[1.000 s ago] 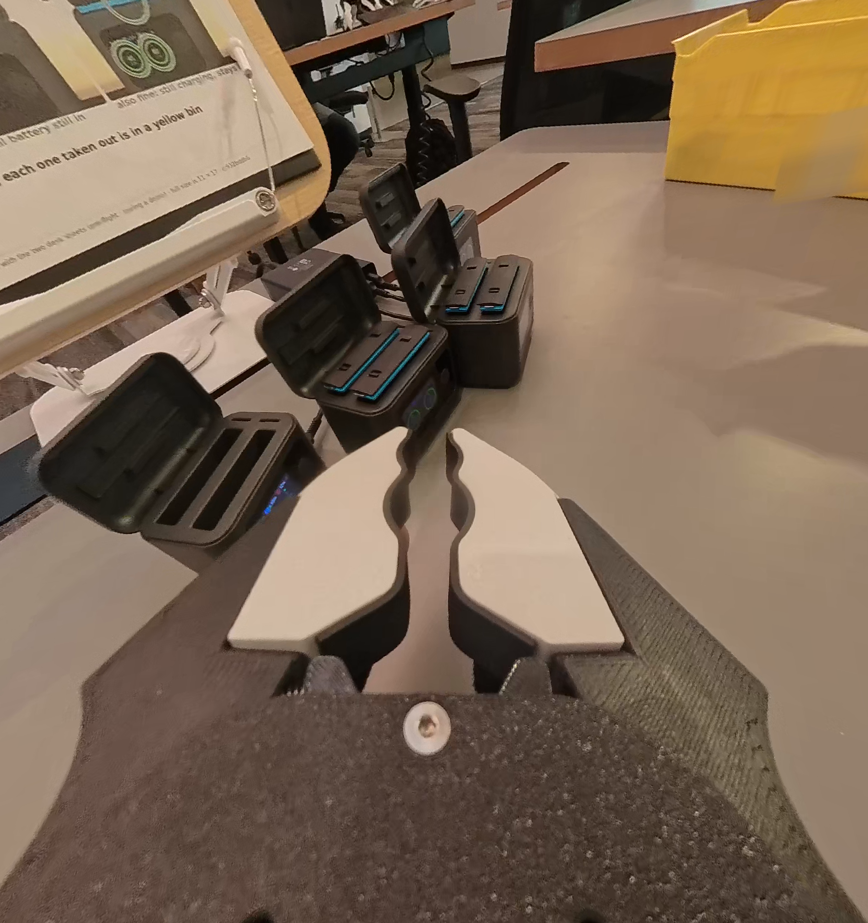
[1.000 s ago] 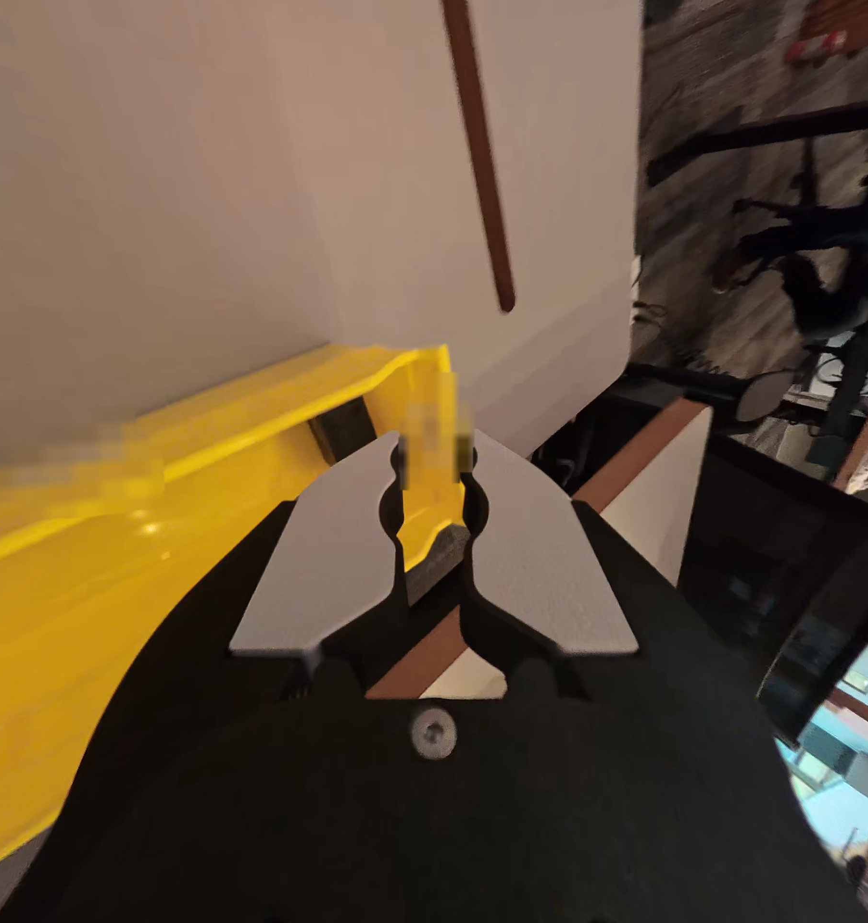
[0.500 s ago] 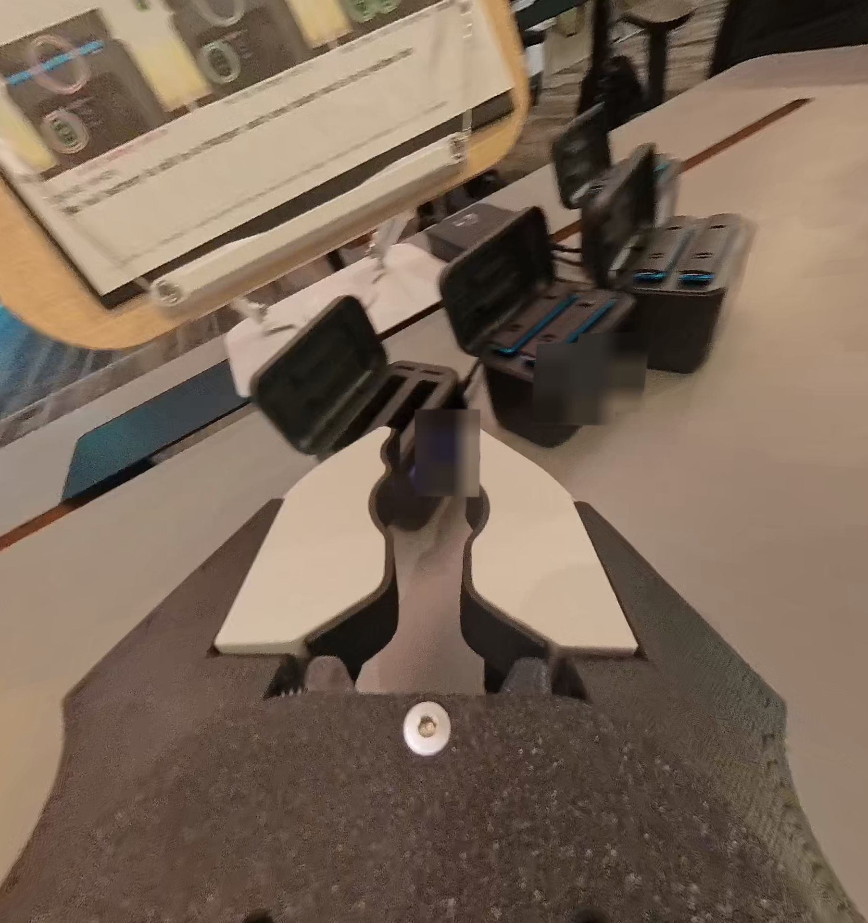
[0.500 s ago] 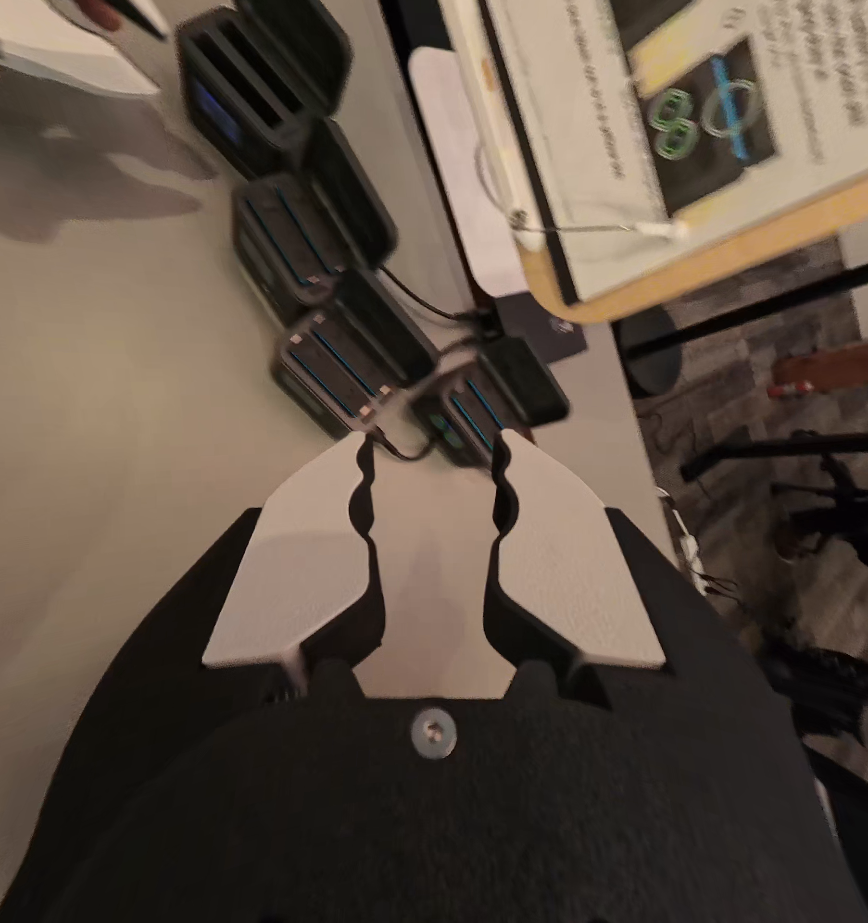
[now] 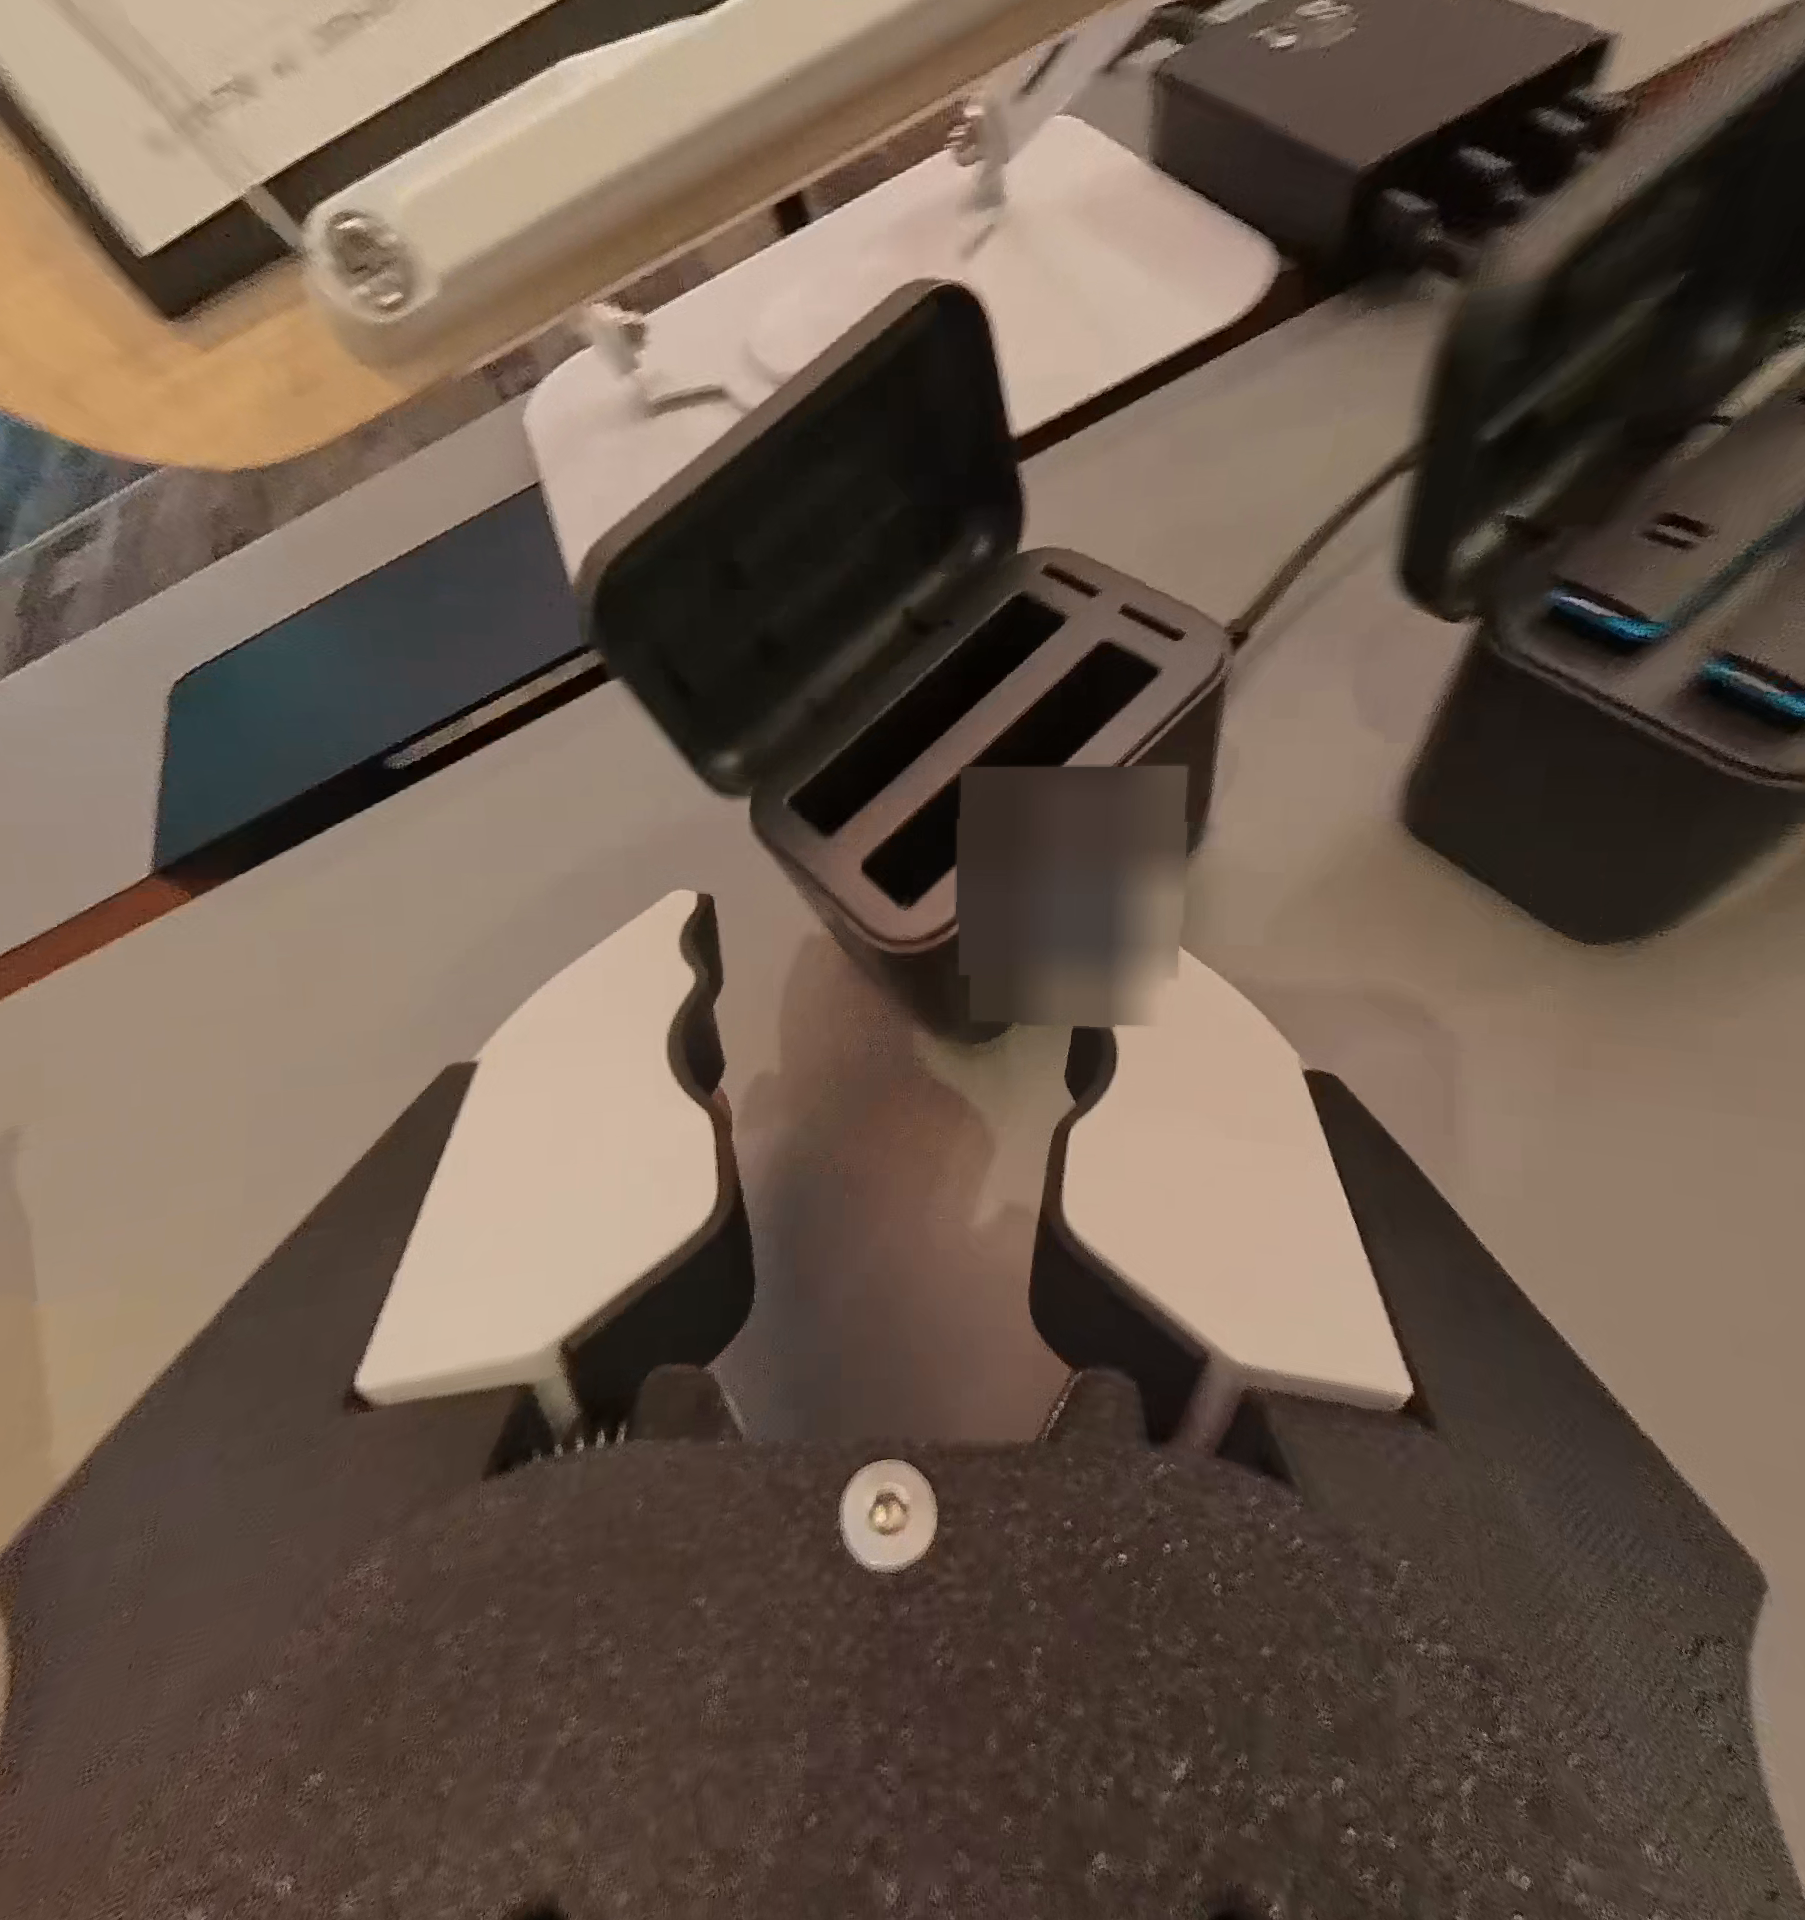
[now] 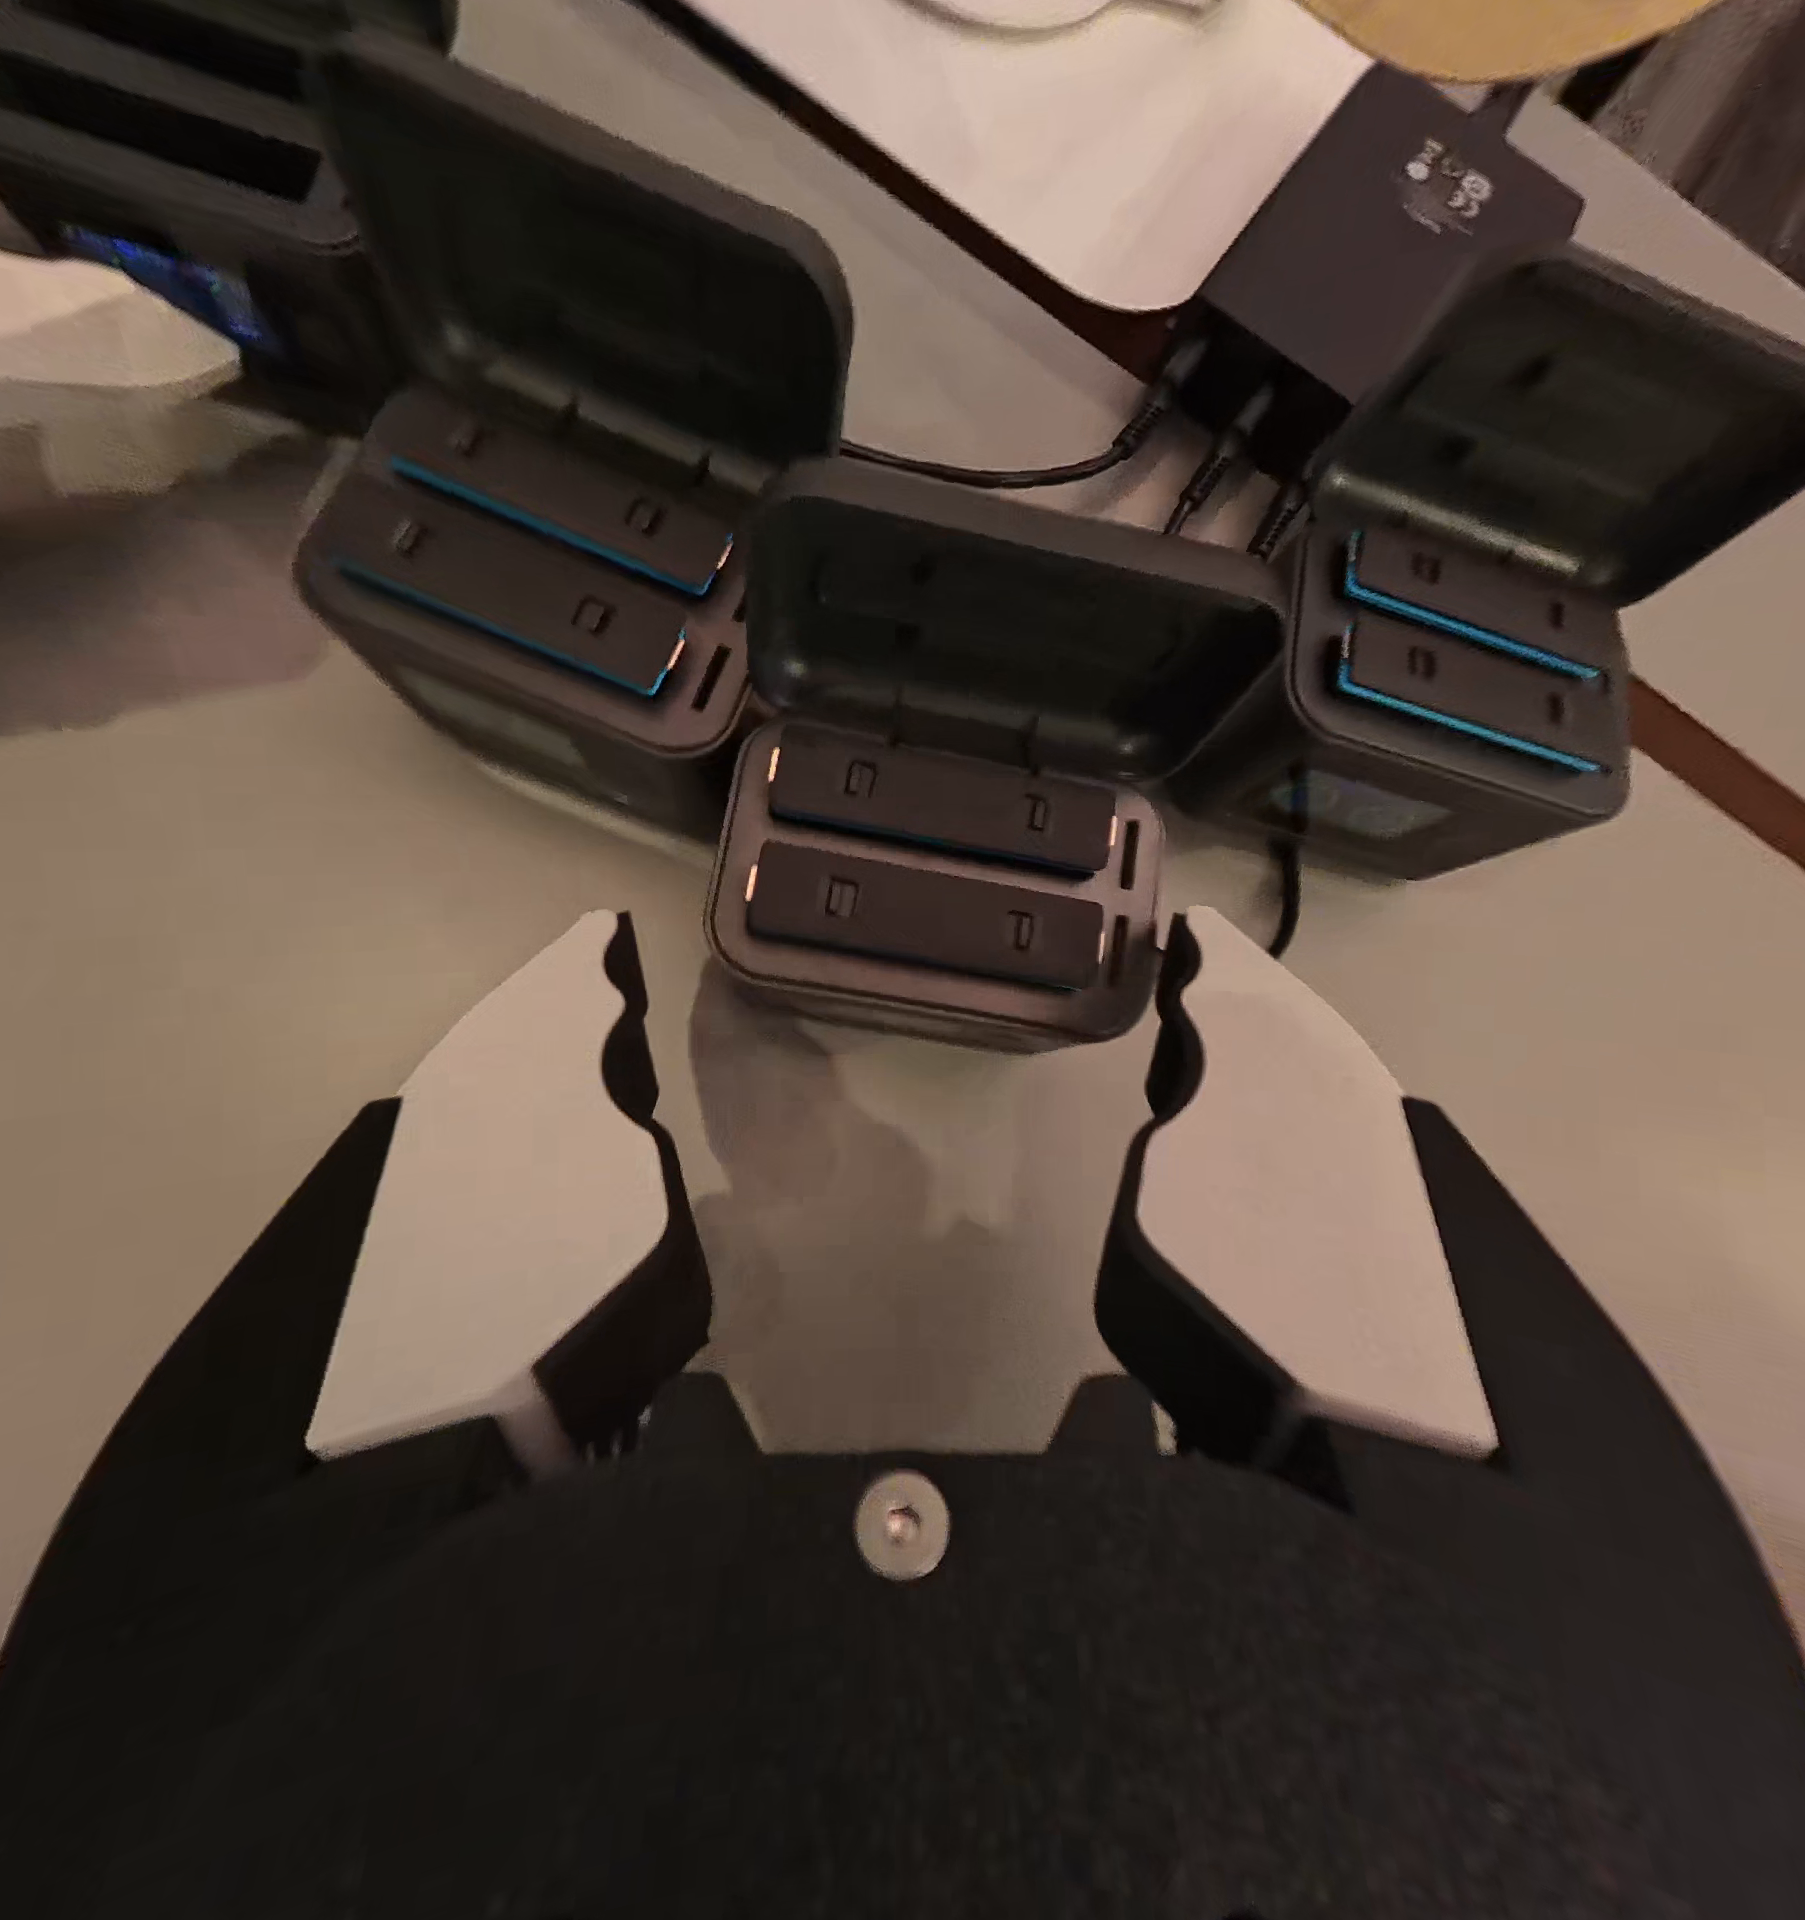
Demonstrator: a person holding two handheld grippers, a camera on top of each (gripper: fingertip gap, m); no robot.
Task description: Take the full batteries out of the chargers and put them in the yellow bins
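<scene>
In the right wrist view my right gripper is open wide and empty, just in front of a black charger with its lid up and two dark batteries in its slots. Two more open chargers with blue-edged batteries stand to its left and right. In the left wrist view my left gripper is open and empty, close in front of an open charger whose two slots are empty. A blurred patch hides its right fingertip. No yellow bin is in view.
A black power hub with cables sits behind the chargers. A wooden sign board on a white stand base hangs over the back of the grey table. A loaded charger stands right of the empty one. Both grippers' tips are roughly 8 cm from the loaded charger. The right camera catches it too, in the right wrist view.
My right gripper swung from the yellow bin to the chargers and opened wide. My left gripper turned left toward the empty charger, came closer and opened.
</scene>
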